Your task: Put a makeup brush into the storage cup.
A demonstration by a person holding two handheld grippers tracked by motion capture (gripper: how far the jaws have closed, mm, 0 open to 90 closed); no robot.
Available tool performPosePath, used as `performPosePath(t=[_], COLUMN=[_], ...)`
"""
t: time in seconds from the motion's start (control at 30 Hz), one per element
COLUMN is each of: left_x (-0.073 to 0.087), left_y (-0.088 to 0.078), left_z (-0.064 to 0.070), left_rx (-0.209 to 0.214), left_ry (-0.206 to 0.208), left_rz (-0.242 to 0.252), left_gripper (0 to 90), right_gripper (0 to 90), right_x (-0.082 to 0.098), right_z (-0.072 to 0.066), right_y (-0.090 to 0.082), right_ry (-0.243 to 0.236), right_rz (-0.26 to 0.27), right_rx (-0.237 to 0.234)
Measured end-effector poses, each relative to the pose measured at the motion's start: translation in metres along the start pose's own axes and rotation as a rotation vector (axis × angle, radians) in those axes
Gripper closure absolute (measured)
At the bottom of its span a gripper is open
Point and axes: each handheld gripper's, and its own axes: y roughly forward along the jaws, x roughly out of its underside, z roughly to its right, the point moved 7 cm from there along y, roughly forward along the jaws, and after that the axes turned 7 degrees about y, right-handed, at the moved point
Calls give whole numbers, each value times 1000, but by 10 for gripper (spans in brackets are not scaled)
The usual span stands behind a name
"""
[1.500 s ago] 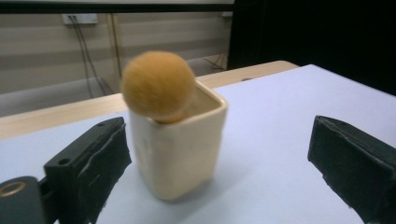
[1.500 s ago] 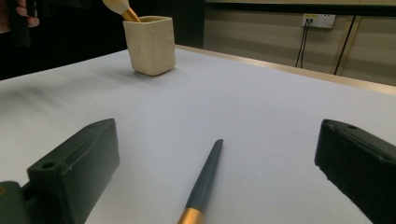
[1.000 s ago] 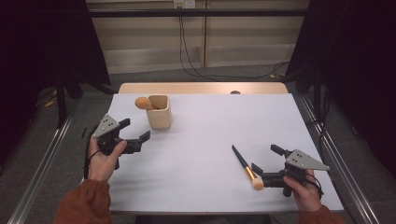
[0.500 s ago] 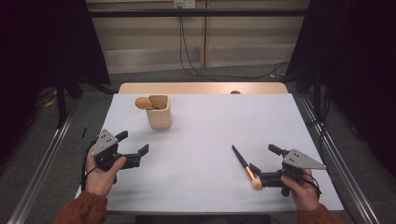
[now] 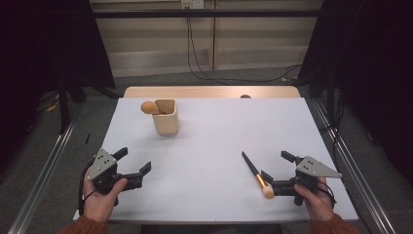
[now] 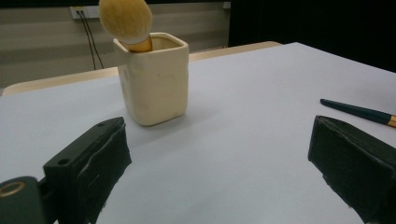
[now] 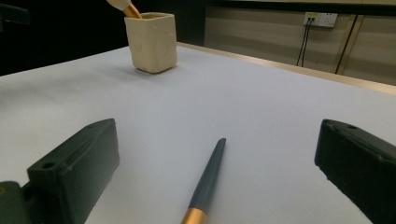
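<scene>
We work on a white bench [image 5: 209, 146], with a cream holder [image 5: 166, 118] standing toward its far left, one brush [image 5: 148, 107] already leaning in it with the bristles up. The loose brush [image 5: 256, 173] lies flat near our right front edge, dark handle pointing away and the orange ferrule and bristles nearest the right hand-held gripper [image 5: 272, 169]. That gripper gapes wide and holds nothing; its jaws straddle the handle [image 7: 205, 179]. The left hand-held gripper [image 5: 132, 161] rests near the left edge, likewise wide open and empty. We judge the pickup goes best if we lower, centre the handle between the jaws, and close just above the ferrule.
</scene>
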Motion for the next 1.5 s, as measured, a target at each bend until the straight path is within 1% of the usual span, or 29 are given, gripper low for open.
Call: performPosePath(t=[0.03, 0.1, 0.13, 0.17, 0.23, 0.27, 0.3, 0.33, 0.37, 0.43, 0.47, 0.5, 0.63, 0.7, 0.73, 0.8, 0.83, 0.87, 0.93, 1.0, 1.07, 1.13, 1.2, 1.27, 1.3, 1.37, 1.4, 1.5], left_x=[1, 3, 6, 9, 10, 11, 12, 12, 14, 15, 16, 16, 16, 16, 17, 19, 19, 18, 18, 18, 17, 15, 15, 15, 15, 16, 16, 15], left_y=[-1, -3, -4, -7, -10, -11, -12, -12, -12, -12, -12, -12, -13, -13, -13, -13, -14, -14, -14, -14, -14, -15, -15, -15, -15, -15, -15, -15], left_z=[1, 2, 2, 1, 3, 4, 4, 5, 6, 5, 4, 4, 3, 3, 3, 3, 3, 2, 4, 5, 6, 8, 9, 9, 9, 8, 7, 7], left_rx=[4, 21, 16, 2, 5, 2, 5, 18, 26, 19, 20, 14, 11, 12, 12, 15, 13, 11, 19, 23, 15, 23, 20, 21, 21, 18, 18, 14], left_ry=[9, 12, 9, 2, -11, -8, -1, -9, -8, -9, 0, -4, -8, -5, -2, -9, -11, -9, -4, 3, 29, 26, 36, 31, 28, 31, 29, 25], left_rz=[2, 10, 9, 9, 16, 20, 17, 25, 25, 19, 17, 17, 22, 19, 12, 8, 9, 11, 8, 10, 7, 17, 10, 16, 17, 12, 13, 19], left_gripper=[49, 47, 48, 48, 48, 48, 47, 46, 45, 44, 45, 45, 44, 43, 43, 43, 43, 43, 43, 43, 43, 43, 43, 43, 43, 43, 43, 43], right_gripper=[0, 0, 0, 0, 0, 0, 0, 0, 0, 0, 0, 0, 6, 16, 25, 33, 34, 34, 37, 34, 34, 29, 29, 28, 30, 29, 30, 29], right_x=[0, -1, -1, -2, -3, -3, -3, -3, -3, -4, -5, -7, -6, -9, -11, -15, -16, -17, -17, -17, -19, -20, -19, -16, -16, -14, -14, -11], right_z=[0, 1, 1, 2, 3, 4, 5, 5, 5, 5, 5, 5, 7, 7, 8, 10, 11, 10, 9, 6, 5, 3, 3, 3, 3, 3, 3, 5], right_y=[0, -1, -2, -3, -6, -6, -7, -7, -7, -9, -10, -10, -9, -9, -10, -10, -10, -10, -8, -4, 0, 4, 10, 15, 17, 23, 25, 31], right_ry=[0, 6, 7, 9, 11, 13, 17, 18, 19, 17, 17, 15, 24, 40, 46, 62, 78, 91, 91, 100, 94, 100, 88, 77, 74, 55, 59, 45], right_rz=[0, 6, 10, 15, 25, 25, 24, 24, 27, 39, 44, 46, 39, 47, 58, 73, 71, 65, 49, -8, -22, -49, -92, -135, -152, -196, -207, -263], right_rx=[0, 2, 6, 10, 15, 17, 23, 25, 24, 29, 31, 33, 44, 54, 66, 88, 96, 99, 87, 61, 57, 41, 37, 30, 33, 24, 23, 39])
